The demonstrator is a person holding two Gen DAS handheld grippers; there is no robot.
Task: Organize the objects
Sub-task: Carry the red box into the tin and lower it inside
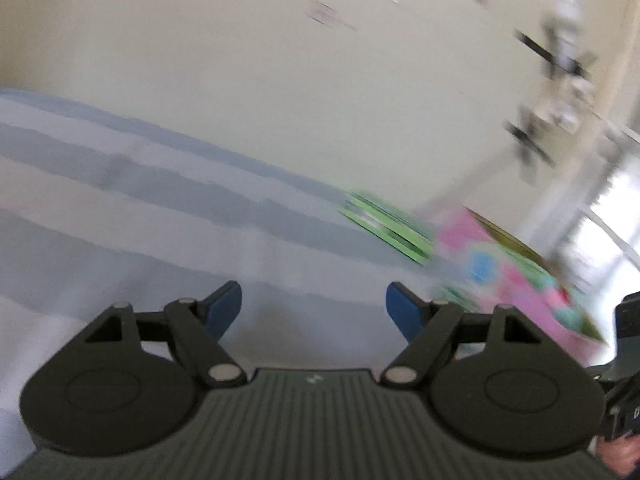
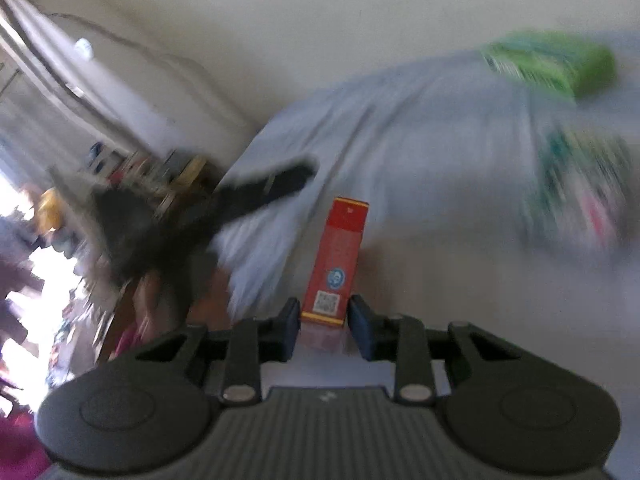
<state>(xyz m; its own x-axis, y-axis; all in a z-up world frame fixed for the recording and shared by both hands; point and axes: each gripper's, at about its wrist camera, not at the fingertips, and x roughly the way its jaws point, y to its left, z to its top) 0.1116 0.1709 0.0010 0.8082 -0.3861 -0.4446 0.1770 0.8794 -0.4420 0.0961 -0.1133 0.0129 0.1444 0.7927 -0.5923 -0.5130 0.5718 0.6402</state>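
Note:
My right gripper (image 2: 323, 316) is shut on a narrow red box (image 2: 340, 248) that stands out forward between the blue pads, held above a pale blue sheet (image 2: 400, 128). My left gripper (image 1: 313, 306) is open and empty over the same striped sheet (image 1: 120, 200). A green box (image 1: 386, 224) lies to its right; it also shows at the far right in the right wrist view (image 2: 552, 62). A pink patterned box (image 1: 508, 268) lies beside the green one. The left gripper shows blurred in the right wrist view (image 2: 224, 208).
A white-and-green packet (image 2: 580, 184) lies blurred on the sheet at right. A cream wall (image 1: 280, 60) stands behind the bed. Cluttered shelves and a bright window (image 2: 48, 220) are at left. Both views are motion-blurred.

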